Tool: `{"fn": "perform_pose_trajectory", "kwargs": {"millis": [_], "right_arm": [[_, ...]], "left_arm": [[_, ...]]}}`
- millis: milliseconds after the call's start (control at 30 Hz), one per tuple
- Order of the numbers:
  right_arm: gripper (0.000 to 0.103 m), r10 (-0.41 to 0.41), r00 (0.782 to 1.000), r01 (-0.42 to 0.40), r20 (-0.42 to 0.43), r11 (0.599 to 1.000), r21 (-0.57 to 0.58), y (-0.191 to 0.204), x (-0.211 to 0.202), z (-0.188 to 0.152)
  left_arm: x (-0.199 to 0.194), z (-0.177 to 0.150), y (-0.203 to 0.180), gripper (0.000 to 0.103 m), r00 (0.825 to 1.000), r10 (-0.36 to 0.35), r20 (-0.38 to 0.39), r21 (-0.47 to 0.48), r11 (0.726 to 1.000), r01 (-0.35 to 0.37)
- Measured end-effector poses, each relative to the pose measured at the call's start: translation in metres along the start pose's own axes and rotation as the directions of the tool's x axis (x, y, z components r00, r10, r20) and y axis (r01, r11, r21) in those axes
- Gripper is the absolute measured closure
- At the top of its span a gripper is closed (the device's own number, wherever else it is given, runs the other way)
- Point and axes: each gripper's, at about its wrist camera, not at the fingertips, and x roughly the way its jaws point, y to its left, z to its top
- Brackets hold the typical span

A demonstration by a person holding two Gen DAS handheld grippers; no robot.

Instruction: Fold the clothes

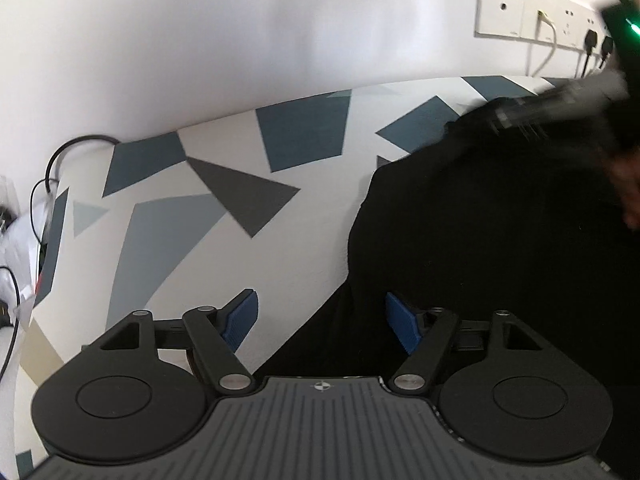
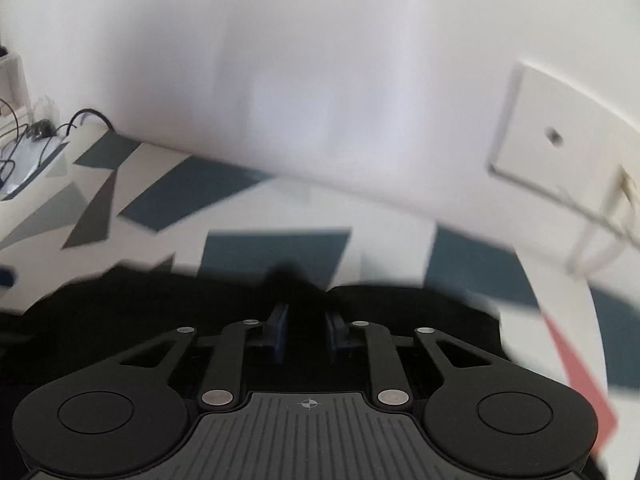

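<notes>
Presently the right gripper [image 2: 306, 334] is pinching a raised fold of the black garment [image 1: 480, 240], blue pads [image 2: 280, 336] close together. The left gripper [image 1: 320, 322] is hanging apart and empty over the garment's left border. The soft, matte cloth is lying toward the right edge of the geometric-patterned tabletop [image 1: 200, 220].

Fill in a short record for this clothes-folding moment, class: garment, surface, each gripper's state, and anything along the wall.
garment: black garment, lying on the table
surface: white tabletop with blue and grey shapes
left gripper: open, blue pads apart, nothing pinched, over the garment's edge
right gripper: shut on a fold of the black cloth
wall: socket panel with plugs and a white cable
blur: right wrist view smeared, details uncertain
</notes>
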Motion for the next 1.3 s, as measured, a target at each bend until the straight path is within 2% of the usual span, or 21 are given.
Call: {"fn": "perform_pose_trajectory", "kwargs": {"millis": [33,100,167,300,400,467,533,600,667,767,867,967,1033,1100,1167,1200,1233,1267,1300], "right_arm": [[0.091,-0.012,1.0,0.011,0.028,0.999,0.033,-0.005,0.005,0.009],[0.085,-0.026,0.994,0.01,0.107,0.989,0.147,-0.021,0.004,0.02],[0.08,-0.025,0.992,-0.004,0.126,0.975,0.222,-0.034,-0.001,0.025],[0.071,-0.028,0.994,0.008,0.104,0.982,0.189,-0.041,-0.025,0.001],[0.069,-0.08,0.995,0.067,0.054,0.974,0.217,-0.051,-0.045,-0.03],[0.068,-0.079,0.997,0.075,0.005,0.964,0.256,-0.056,-0.052,-0.046],[0.068,-0.065,0.998,0.064,-0.007,0.967,0.248,-0.049,-0.056,-0.056],[0.068,-0.052,0.999,0.051,-0.005,0.972,0.228,-0.042,-0.059,-0.061],[0.068,-0.05,0.999,0.045,0.021,0.977,0.206,-0.035,-0.055,-0.053],[0.068,-0.016,0.998,0.004,0.059,0.981,0.193,-0.024,-0.039,-0.032],[0.067,0.023,0.999,-0.026,0.029,0.992,0.122,-0.001,-0.017,-0.011],[0.066,0.046,0.999,-0.045,-0.017,0.998,0.051,0.023,-0.005,0.001],[0.058,0.081,0.996,-0.08,-0.047,0.997,0.022,0.036,-0.002,0.006],[0.037,0.058,0.994,-0.061,-0.093,0.998,-0.025,0.049,0.005,0.007],[0.036,0.01,0.993,-0.014,-0.121,0.999,-0.04,0.056,0.013,0.008],[0.037,0.007,0.993,-0.009,-0.116,1.0,-0.015,0.055,0.015,0.009],[0.044,0.006,0.995,-0.005,-0.103,1.0,0.007,0.055,0.015,0.01],[0.08,0.003,0.996,0.0,-0.086,1.0,0.027,0.054,0.015,0.011],[0.098,0.007,0.997,-0.002,-0.073,0.998,0.061,0.051,0.014,0.013]], "left_arm": [[-0.001,-0.001,0.001,0.026,1.0,0.004,0.002,-0.004,1.0,-0.004],[0.0,-0.002,0.004,0.022,1.0,0.01,0.004,-0.015,1.0,-0.01],[-0.001,-0.004,0.009,0.021,1.0,0.001,-0.002,-0.034,0.999,-0.001],[-0.009,-0.01,0.024,0.02,1.0,0.0,0.005,-0.072,0.997,0.0],[-0.015,-0.016,0.041,0.016,0.999,0.04,0.005,-0.1,0.994,-0.039],[-0.015,-0.02,0.053,0.016,0.999,0.05,-0.014,-0.123,0.991,-0.052],[-0.014,-0.024,0.062,0.015,0.999,0.036,-0.027,-0.148,0.988,-0.04],[-0.015,-0.028,0.067,0.025,1.0,0.014,-0.028,-0.16,0.987,-0.018],[-0.019,-0.028,0.063,0.05,1.0,-0.019,-0.013,-0.148,0.989,0.017],[-0.024,-0.03,0.053,0.076,0.999,-0.044,0.003,-0.164,0.985,0.044],[-0.027,-0.036,0.047,0.089,0.999,-0.043,0.029,-0.192,0.98,0.048],[-0.03,-0.039,0.045,0.094,0.997,-0.072,0.038,-0.232,0.97,0.079],[-0.032,-0.043,0.045,0.095,0.994,-0.101,0.043,-0.243,0.964,0.109],[-0.034,-0.046,0.045,0.096,0.991,-0.125,0.046,-0.249,0.959,0.133],[-0.038,-0.048,0.045,0.1,0.991,-0.123,0.056,-0.249,0.959,0.133],[-0.041,-0.049,0.046,0.1,0.992,-0.11,0.068,-0.245,0.962,0.123],[-0.045,-0.049,0.049,0.101,0.993,-0.082,0.086,-0.255,0.962,0.101],[-0.049,-0.049,0.054,0.102,0.993,-0.048,0.105,-0.271,0.96,0.076],[-0.054,-0.049,0.058,0.102,0.992,-0.015,0.124,-0.287,0.957,0.05]]}}
